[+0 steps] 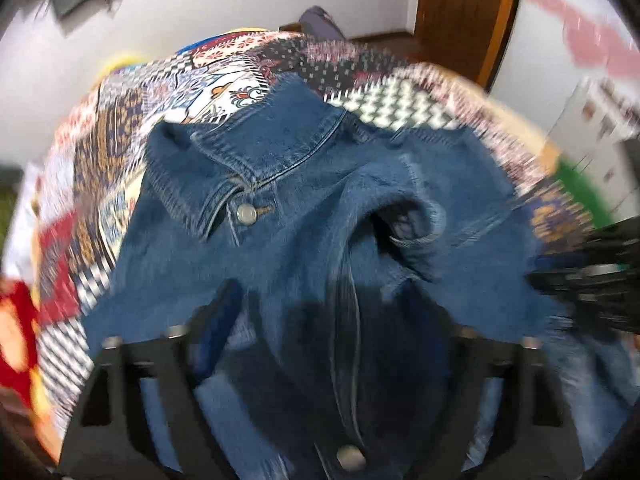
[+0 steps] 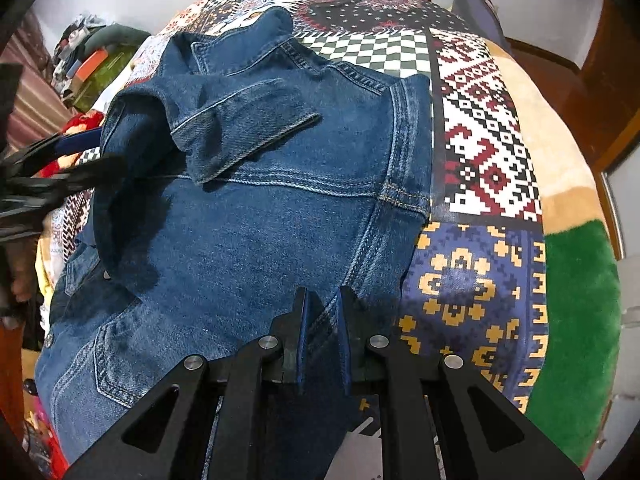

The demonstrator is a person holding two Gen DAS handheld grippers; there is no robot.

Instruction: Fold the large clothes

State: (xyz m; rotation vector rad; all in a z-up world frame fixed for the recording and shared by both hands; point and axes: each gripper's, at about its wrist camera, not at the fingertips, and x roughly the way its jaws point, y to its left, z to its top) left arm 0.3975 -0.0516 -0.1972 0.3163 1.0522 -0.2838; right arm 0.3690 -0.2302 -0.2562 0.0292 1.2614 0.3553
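Nearest in the right wrist view, the right tongs (image 2: 322,300) are pressed together on an edge of the denim jacket (image 2: 256,216), a fold of blue cloth pinched between their blue pads. The jacket lies spread on a bed under a patchwork bedspread (image 2: 480,128), filling most of the bed's near half. One sleeve (image 2: 240,128) is folded across the jacket's upper part, its cuff pointing toward the jacket's right seam. Left of the jacket, the left tongs (image 2: 60,172) show as a dark blurred shape at the garment's edge.

In the left wrist view, which is smeared by motion, the left tongs (image 1: 336,320) stand spread above the jacket (image 1: 280,240); their right finger is lost in shadow and blur, and no cloth seems to be pressed between them. Just beyond them a sleeve opening (image 1: 408,224) gapes, and farther on the collar (image 1: 256,156) lies with a metal button (image 1: 246,213) below it. Another button (image 1: 350,458) shows close to the camera. To the jacket's right the other tool (image 1: 592,280) enters as a black streak.

Beyond the jacket the bedspread runs to a white wall (image 1: 200,8), with a wooden door frame (image 1: 472,16) farther right.
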